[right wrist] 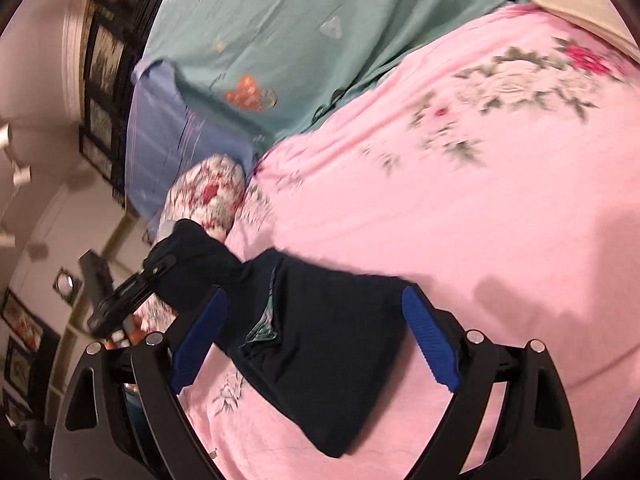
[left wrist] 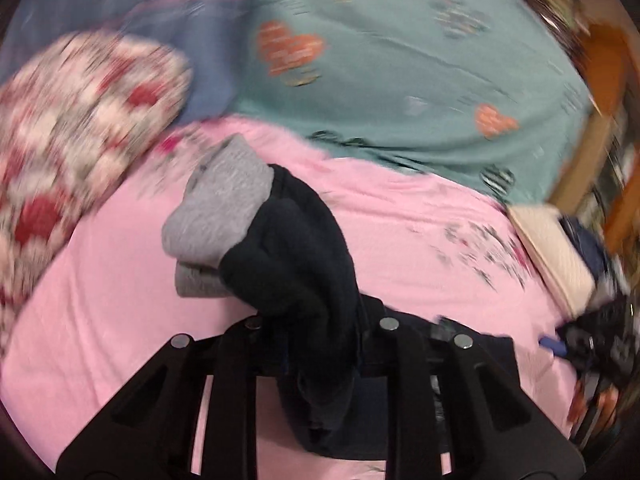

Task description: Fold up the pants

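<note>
The dark navy pants [left wrist: 296, 256] are bunched up and lifted over the pink bedspread [left wrist: 100, 320], with a grey cuff or lining [left wrist: 224, 200] showing at their far end. My left gripper [left wrist: 320, 328] is shut on the pants; the cloth hides its pads. In the right wrist view the pants [right wrist: 332, 360] lie as a flat dark panel on the bedspread [right wrist: 460, 220], between the blue pads [right wrist: 430, 336] of my right gripper [right wrist: 316, 296], which stands wide open. The left gripper [right wrist: 160, 268] holds the pants' raised far end at the left.
A teal sheet with heart prints [left wrist: 400, 60] and a blue cloth [left wrist: 120, 4] cover the bed's far part. A red-and-white floral pillow [left wrist: 72, 120] lies at the left. A cream folded cloth [left wrist: 552, 256] and wooden furniture [left wrist: 604, 80] are at the right edge.
</note>
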{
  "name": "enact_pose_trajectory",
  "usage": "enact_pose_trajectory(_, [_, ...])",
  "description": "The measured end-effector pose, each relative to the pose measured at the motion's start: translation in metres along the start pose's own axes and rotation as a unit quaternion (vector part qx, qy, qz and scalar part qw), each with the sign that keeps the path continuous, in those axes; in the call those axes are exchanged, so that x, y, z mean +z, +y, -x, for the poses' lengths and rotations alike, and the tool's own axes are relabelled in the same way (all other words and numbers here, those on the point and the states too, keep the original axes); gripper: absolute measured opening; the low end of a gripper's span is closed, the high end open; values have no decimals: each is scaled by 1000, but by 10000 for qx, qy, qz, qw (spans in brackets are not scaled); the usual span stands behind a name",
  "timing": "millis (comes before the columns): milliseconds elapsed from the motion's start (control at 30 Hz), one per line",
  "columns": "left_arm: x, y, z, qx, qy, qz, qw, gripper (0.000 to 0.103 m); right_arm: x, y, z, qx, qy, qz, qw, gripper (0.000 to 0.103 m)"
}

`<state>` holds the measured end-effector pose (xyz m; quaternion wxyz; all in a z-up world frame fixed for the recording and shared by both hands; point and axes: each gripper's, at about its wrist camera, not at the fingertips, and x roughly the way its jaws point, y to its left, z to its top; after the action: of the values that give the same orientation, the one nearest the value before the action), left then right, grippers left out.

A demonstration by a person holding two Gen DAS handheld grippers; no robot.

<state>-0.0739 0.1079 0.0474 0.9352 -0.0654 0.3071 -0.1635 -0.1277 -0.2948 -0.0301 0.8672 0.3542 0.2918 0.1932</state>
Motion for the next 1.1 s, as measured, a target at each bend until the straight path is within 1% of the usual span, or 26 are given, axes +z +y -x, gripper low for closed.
enact_pose_trajectory(67, [-3, -56, 1, -199, -5, -875, 9960, 21, -6, -19, 10, 56, -193, -305, 9993, 90])
enact_pose_trajectory(100, [-8, -81, -1, -296, 41, -1285, 9913, 21, -9, -26, 11, 53, -246, -455, 9986, 90])
enact_pose_trajectory(133, [-19, -111, -5, -413, 131, -1778, 9831, 21, -12, -35, 12, 34, -281, -624, 9977, 90])
enact_pose_trajectory(167, [-30, -133, -9, -525, 237, -2139, 9752, 21, -14, -42, 13, 28, -295, -762, 9967, 90])
enact_pose_trajectory(200, [-47, -158, -16, -669, 417, -2584, 9628, 21, -16, -50, 13, 21, -286, -953, 9950, 90])
enact_pose_trajectory(267, [-77, -189, -28, -772, 672, -3204, 9417, 21, -16, -58, 15, 84, -281, -1246, 9918, 90])
enact_pose_trajectory(333, [-112, -213, -42, -810, 986, -3769, 9174, 25, -13, -58, 16, 142, -314, -1269, 9913, 90])
enact_pose_trajectory(367, [-125, -217, -48, -778, 1045, -3943, 9097, 27, -13, -56, 16, 149, -318, -1224, 9919, 90])
enact_pose_trajectory(400, [-135, -220, -50, -794, 1100, -4073, 9032, 46, -13, -54, 17, 159, -310, -1193, 9922, 90])
enact_pose_trajectory(433, [-142, -220, -51, -961, 1224, -4090, 8992, 74, -13, -53, 17, 175, -293, -1160, 9927, 90])
enact_pose_trajectory(467, [-143, -218, -46, -1182, 1285, -3969, 9011, 84, -12, -51, 17, 191, -275, -1104, 9933, 90])
enact_pose_trajectory(500, [-142, -216, -42, -1288, 1273, -3887, 9034, 90, -12, -49, 17, 200, -267, -1046, 9940, 90])
enact_pose_trajectory(567, [-135, -209, -26, -1442, 1182, -3732, 9088, 91, -11, -41, 19, 175, -264, -844, 9959, 90])
enact_pose_trajectory(633, [-122, -195, -15, -1509, 1072, -3458, 9199, 95, -10, -24, 19, 270, -206, -560, 9979, 90])
enact_pose_trajectory(733, [-99, -164, -6, -1643, 1098, -2795, 9396, 95, -7, 19, 18, 795, -80, -60, 9968, 90])
enact_pose_trajectory(800, [-93, -143, -10, -1690, 1224, -2318, 9501, 95, -8, 48, 13, 1203, 27, 215, 9925, 90])
enact_pose_trajectory(833, [-93, -134, -15, -1712, 1322, -2129, 9528, 95, -9, 63, 5, 1398, 174, 321, 9895, 97])
enact_pose_trajectory(867, [-94, -127, -22, -1760, 1468, -1958, 9535, 95, -10, 70, -1, 1471, 265, 362, 9881, 100])
enact_pose_trajectory(900, [-99, -122, -28, -1749, 1616, -1851, 9534, 95, -14, 76, -12, 1526, 414, 402, 9866, 100])
enact_pose_trajectory(933, [-104, -119, -37, -1699, 1776, -1788, 9527, 95, -17, 77, -22, 1457, 544, 398, 9870, 100])
enact_pose_trajectory(967, [-110, -115, -44, -1653, 1935, -1751, 9511, 95, -20, 75, -34, 1220, 722, 364, 9892, 100])
enact_pose_trajectory(1000, [-116, -112, -50, -1586, 2034, -1752, 9502, 95, -27, 65, -50, 535, 1094, 307, 9921, 100])
enact_pose_trajectory(1033, [-121, -109, -50, -1520, 2067, -1816, 9493, 95, -36, 52, -62, -11, 1430, 254, 9894, 97])
enact_pose_trajectory(1067, [-123, -106, -47, -1517, 2058, -1868, 9485, 95, -41, 42, -62, -100, 1470, 254, 9888, 88])
enact_pose_trajectory(1100, [-122, -103, -43, -1562, 2038, -1894, 9477, 95, -45, 37, -53, -69, 1329, 430, 9902, 84])
